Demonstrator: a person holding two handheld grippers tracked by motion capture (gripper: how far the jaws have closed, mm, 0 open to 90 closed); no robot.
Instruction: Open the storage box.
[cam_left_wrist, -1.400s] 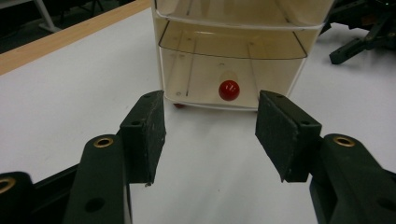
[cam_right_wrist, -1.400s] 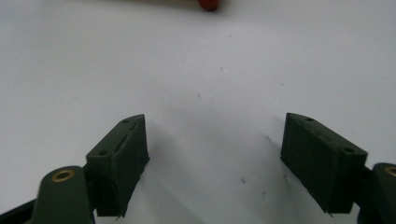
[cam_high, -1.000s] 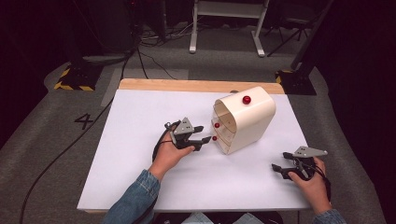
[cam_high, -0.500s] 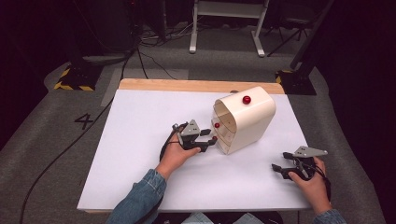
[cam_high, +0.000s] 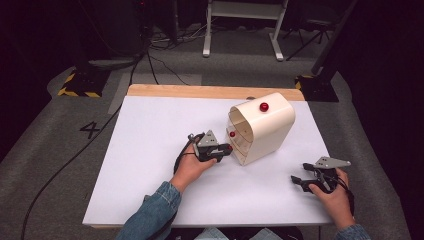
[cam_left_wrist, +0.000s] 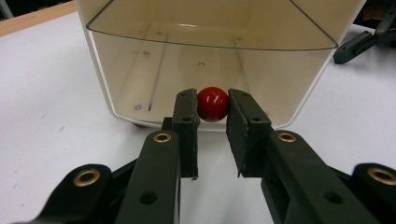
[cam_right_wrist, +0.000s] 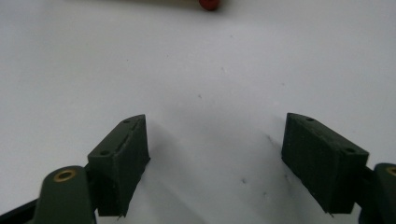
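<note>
At cream box (cam_left_wrist: 154, 70) mouth, left hand-held gripper (cam_left_wrist: 213, 114) flanking red knob (cam_left_wrist: 213, 103)

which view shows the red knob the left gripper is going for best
The left gripper view: the red knob sits large between the left gripper pads, in front of the cream box. The high view shows it as a tiny red dot at the box's open front. The right gripper view shows a red bit at its top edge, unidentifiable.

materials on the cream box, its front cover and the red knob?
Cream box: looks like moulded plastic, smooth, opaque, rounded corners. Front cover: clear plastic, the inside shows through it. Red knob: glossy, sharp highlights; lacquered wood or plastic, can't tell. The left gripper has it between its pads.
</note>
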